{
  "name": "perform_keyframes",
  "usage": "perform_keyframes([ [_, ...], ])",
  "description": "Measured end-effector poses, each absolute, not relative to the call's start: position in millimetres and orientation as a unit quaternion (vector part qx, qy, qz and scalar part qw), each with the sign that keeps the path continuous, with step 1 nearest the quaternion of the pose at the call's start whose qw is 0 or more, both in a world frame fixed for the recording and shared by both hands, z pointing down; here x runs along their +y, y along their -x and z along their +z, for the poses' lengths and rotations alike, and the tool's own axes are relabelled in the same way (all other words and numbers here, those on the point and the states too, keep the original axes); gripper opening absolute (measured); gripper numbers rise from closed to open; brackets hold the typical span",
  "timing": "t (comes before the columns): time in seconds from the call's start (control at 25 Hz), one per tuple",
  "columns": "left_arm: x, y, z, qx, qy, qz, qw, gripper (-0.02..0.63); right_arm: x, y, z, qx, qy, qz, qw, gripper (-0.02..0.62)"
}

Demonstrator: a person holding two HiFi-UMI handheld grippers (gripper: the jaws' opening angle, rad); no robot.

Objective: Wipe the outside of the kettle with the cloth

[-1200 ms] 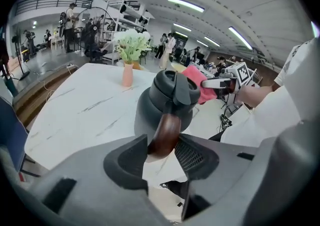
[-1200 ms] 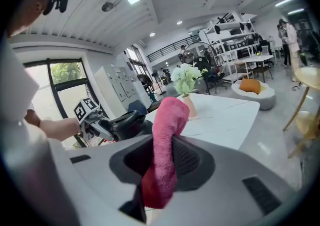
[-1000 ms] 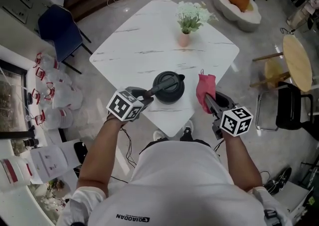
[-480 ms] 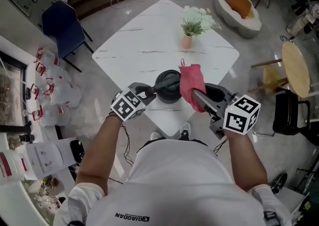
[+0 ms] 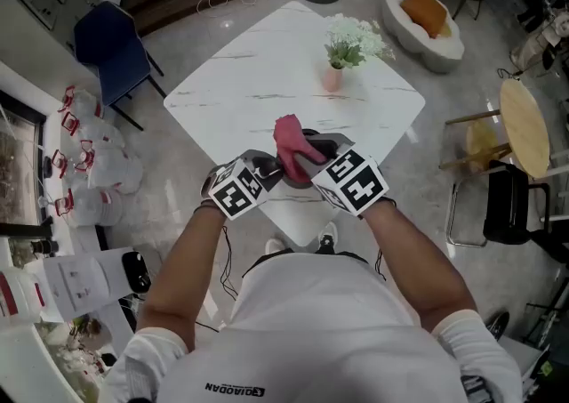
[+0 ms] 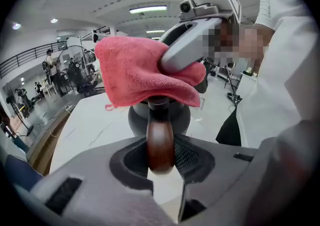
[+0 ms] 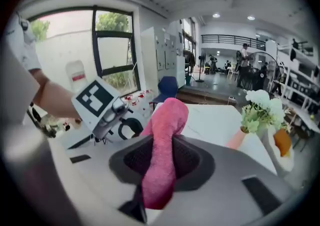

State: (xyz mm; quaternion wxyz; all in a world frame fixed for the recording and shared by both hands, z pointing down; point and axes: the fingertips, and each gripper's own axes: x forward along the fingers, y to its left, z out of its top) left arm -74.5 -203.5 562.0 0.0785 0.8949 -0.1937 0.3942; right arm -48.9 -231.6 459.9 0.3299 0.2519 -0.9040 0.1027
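The dark kettle (image 5: pixel 299 177) stands near the front corner of the white marble table (image 5: pixel 240 81), mostly hidden by the cloth and both grippers. Its brown wooden handle (image 6: pixel 160 140) lies between the pads of my left gripper (image 6: pixel 161 157), whose jaws have just been closing and now press on it. The pink cloth (image 5: pixel 292 139) is clamped in my right gripper (image 5: pixel 307 157) and drapes over the kettle's top (image 6: pixel 150 103). In the right gripper view the cloth (image 7: pixel 162 155) stands up between the shut jaws. The left gripper (image 5: pixel 267 170) sits just left of the kettle.
A small pink vase of white flowers (image 5: pixel 333 76) stands on the table behind the kettle. A blue chair (image 5: pixel 107 45) is at the far left, several bottles (image 5: pixel 89 170) lie on the floor, and a round wooden table (image 5: pixel 524 116) is at the right.
My right gripper swung left with the pink cloth, from beside the kettle to over its top, rolling as it went. The left gripper stayed at the handle.
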Motion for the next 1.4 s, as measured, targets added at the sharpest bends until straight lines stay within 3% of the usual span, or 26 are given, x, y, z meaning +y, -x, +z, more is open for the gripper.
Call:
perform_keyframes([
  [0.16,-200,74,564,-0.177,-0.893,0.404,0.084,0.101,-227,54,468,-0.898,-0.25,0.056,0.357,0.1],
  [1.4,-201,72,561,-0.182,-0.895,0.395,0.104,0.1,-237,41,471,-0.904,-0.258,0.079,0.33,0.094],
])
